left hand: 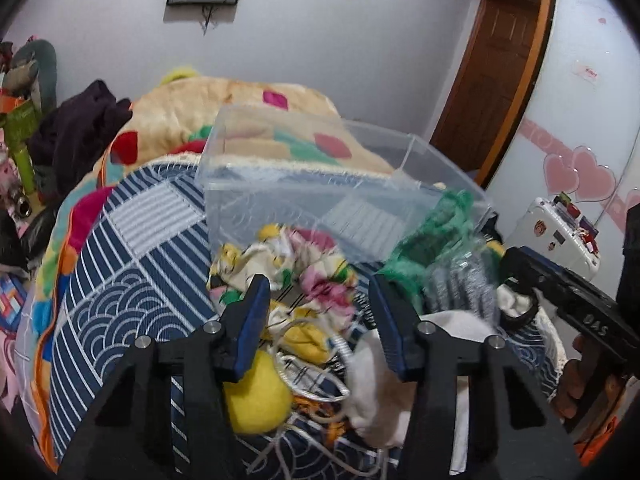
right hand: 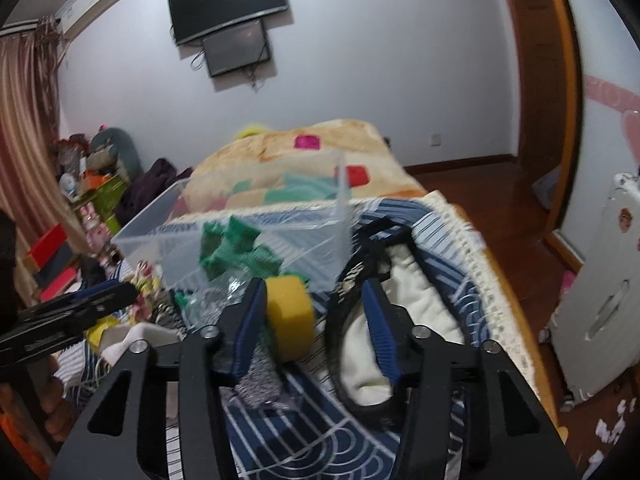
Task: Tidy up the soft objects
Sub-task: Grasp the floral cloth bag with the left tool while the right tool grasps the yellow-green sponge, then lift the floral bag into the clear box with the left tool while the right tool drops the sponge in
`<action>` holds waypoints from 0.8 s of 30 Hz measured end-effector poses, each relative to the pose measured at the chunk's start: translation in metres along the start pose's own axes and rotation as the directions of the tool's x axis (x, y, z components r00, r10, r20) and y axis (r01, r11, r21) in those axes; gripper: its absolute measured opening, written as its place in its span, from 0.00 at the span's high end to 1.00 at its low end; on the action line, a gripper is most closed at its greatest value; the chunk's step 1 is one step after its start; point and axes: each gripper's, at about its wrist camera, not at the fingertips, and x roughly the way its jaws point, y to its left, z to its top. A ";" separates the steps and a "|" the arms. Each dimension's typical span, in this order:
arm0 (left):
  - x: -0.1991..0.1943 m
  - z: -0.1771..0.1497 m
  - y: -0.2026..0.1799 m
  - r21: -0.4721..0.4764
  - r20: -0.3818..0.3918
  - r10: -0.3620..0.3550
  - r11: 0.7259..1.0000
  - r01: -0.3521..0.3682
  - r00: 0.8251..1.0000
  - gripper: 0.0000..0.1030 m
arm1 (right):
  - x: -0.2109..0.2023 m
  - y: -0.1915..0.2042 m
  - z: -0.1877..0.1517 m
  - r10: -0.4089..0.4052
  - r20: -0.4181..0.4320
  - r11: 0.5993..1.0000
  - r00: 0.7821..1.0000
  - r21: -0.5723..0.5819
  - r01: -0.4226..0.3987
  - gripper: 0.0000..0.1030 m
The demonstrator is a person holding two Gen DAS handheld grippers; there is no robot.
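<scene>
Both grippers are showing their fingers spread wide with nothing pinched between the blue pads. Across the left wrist view, the left gripper [left hand: 320,316] is hovering low in the frame over a heap of soft things on a navy striped quilt [left hand: 120,264]. At lower centre-left, a yellow soft ball [left hand: 256,400] is lying just under the left finger, with white cord [left hand: 308,376] tangling beside it. Above it, mid-frame, a floral cloth [left hand: 304,264] is bunching up against the front wall of a clear plastic bin [left hand: 304,160], which is sitting in the centre of the frame. Lower right of centre, a white cloth [left hand: 376,392] is lying under the right finger. Further right, a green knitted piece [left hand: 432,236] is draping at the bin's right corner, next to a grey knit [left hand: 460,284]. At the right edge, the right gripper [left hand: 568,292] is reaching in.

In the right wrist view, the left gripper [right hand: 80,308] is entering at the left edge. The bin [right hand: 168,216] is sitting at centre-left, the green piece [right hand: 236,248] showing through its wall. Below it, a yellow sponge [right hand: 290,316] is resting just beside the left finger of the right gripper [right hand: 316,316]. To the right, a black-edged cream slipper [right hand: 400,320] is lying on the quilt [right hand: 304,448], its heel passing under the right finger.
</scene>
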 end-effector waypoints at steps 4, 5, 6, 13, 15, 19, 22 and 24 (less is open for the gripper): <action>0.007 -0.004 0.008 -0.032 -0.015 -0.015 0.999 0.014 1.000 0.52 | 0.005 0.001 -0.003 0.031 -0.011 1.000 0.999 0.008 -0.031 0.57; 0.007 -0.004 0.006 -0.026 -0.013 -0.019 1.000 0.018 1.000 0.55 | 0.006 0.000 -0.003 0.040 -0.016 0.999 0.999 0.015 -0.040 0.57; 0.007 -0.004 0.004 -0.018 -0.014 -0.020 1.000 0.020 1.000 0.60 | 0.007 -0.001 -0.004 0.051 -0.020 0.998 0.998 0.022 -0.051 0.57; 0.011 0.003 -0.003 -0.015 -0.034 -0.042 0.999 0.041 0.999 0.61 | 0.005 0.001 0.000 0.068 -0.015 0.997 0.998 0.022 -0.068 0.57; 0.019 0.006 -0.004 -0.020 -0.062 -0.024 1.000 0.023 0.998 0.61 | 0.008 0.001 0.000 0.057 -0.023 0.998 0.998 0.018 -0.057 0.57; 0.023 0.008 -0.007 -0.018 -0.063 -0.018 1.000 0.017 0.998 0.75 | 0.016 0.000 -0.002 0.041 -0.053 0.999 0.998 0.023 -0.040 0.65; 0.017 0.008 -0.008 -0.022 -0.039 -0.027 0.999 0.027 0.999 0.89 | 0.016 -0.001 -0.001 0.066 -0.049 0.997 0.997 0.032 -0.065 0.74; 0.009 0.007 -0.008 -0.024 -0.012 -0.028 0.999 0.028 1.000 0.90 | 0.013 0.000 -0.001 0.059 -0.032 0.998 0.998 0.019 -0.059 0.74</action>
